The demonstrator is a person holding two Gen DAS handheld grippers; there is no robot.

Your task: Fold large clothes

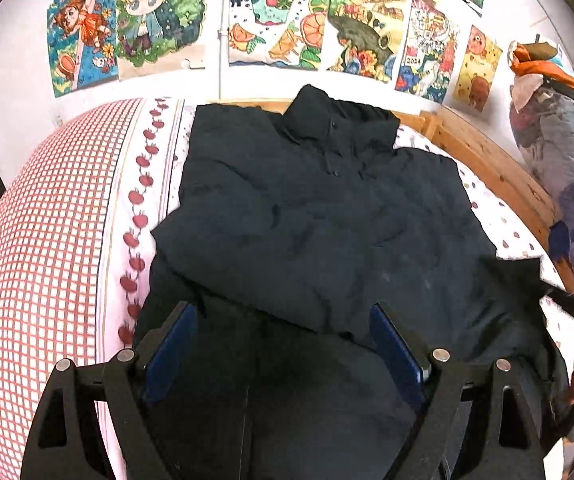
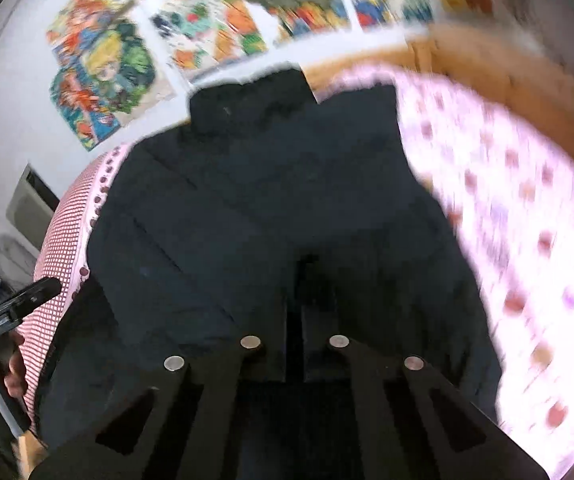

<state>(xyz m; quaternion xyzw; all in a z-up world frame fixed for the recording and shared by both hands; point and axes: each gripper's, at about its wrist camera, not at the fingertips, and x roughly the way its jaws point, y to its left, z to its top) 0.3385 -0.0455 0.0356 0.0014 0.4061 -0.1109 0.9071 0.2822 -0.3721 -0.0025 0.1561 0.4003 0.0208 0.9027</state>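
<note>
The big black jacket [image 1: 311, 208] lies in the middle of the frame on the bed [image 1: 47, 240]. The left hand-held gripper [image 1: 283, 344] is wide apart over its hem. The right hand-held gripper [image 2: 295, 340] looks closed, but whether it pinches cloth I cannot tell. The puffy cloth could slip and bunch.

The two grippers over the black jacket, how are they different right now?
The left gripper has its blue-padded fingers spread wide with nothing between them, while the right gripper has its fingers almost closed together. The left wrist view is sharp; the right wrist view is blurred. Both point along the black jacket lying on the bed.
</note>
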